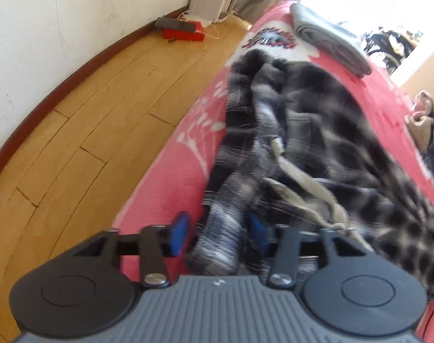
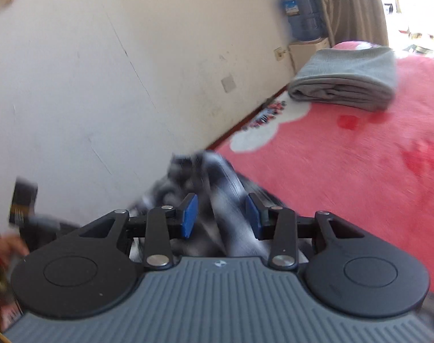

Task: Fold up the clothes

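Between the blue pads [image 1: 179, 233] of our left gripper [image 1: 218, 235] runs a bunched fold of the black-and-white plaid garment [image 1: 308, 131], which sprawls ahead of it along the red blanket [image 1: 165, 197] on the bed; the pads stand a little off the cloth, so we cannot tell whether it is pinched. Our right gripper [image 2: 221, 218] likewise straddles a blurred ridge of the same plaid cloth, apparently not clamped. A folded grey garment [image 2: 348, 85] lies well ahead of it, to the right.
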`<action>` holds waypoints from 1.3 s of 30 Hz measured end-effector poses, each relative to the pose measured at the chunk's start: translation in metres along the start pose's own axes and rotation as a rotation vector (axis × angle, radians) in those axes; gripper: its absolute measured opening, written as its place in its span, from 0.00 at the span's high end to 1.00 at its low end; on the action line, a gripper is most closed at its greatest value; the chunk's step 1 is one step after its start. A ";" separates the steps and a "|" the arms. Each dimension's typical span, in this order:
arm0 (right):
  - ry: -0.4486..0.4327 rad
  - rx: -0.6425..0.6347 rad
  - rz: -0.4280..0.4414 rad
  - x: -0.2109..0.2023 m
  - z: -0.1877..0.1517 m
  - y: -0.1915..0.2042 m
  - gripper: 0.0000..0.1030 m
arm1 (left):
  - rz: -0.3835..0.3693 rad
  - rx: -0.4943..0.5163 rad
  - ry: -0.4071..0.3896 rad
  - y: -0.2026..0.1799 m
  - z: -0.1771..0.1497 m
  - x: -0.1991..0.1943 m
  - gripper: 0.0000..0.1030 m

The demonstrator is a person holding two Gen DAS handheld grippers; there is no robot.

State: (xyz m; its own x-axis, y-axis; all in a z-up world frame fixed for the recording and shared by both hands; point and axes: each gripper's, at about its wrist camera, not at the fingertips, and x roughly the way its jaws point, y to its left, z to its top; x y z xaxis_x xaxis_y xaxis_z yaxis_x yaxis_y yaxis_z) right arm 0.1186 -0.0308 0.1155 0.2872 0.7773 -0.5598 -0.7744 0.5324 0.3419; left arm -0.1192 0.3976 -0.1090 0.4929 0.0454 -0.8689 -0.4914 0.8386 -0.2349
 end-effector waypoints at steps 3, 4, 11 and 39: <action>0.016 0.035 -0.084 -0.042 -0.038 -0.005 0.65 | 0.036 0.018 0.003 -0.008 -0.005 -0.010 0.79; 0.015 0.056 -0.113 -0.056 -0.050 -0.009 0.65 | 0.048 0.025 0.004 -0.011 -0.006 -0.013 0.82; -0.033 0.209 -0.336 -0.140 -0.112 -0.038 0.65 | 0.115 0.054 0.003 -0.011 -0.014 -0.023 0.65; 0.054 0.011 -0.545 -0.153 -0.097 -0.141 0.64 | -0.114 0.933 -0.141 -0.314 0.023 0.085 0.46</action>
State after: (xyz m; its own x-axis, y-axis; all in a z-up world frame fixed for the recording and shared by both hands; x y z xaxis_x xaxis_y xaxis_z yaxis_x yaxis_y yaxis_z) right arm 0.1288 -0.2571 0.0794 0.6163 0.3695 -0.6955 -0.5153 0.8570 -0.0014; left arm 0.0934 0.1507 -0.0989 0.6147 -0.0499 -0.7872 0.3073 0.9343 0.1806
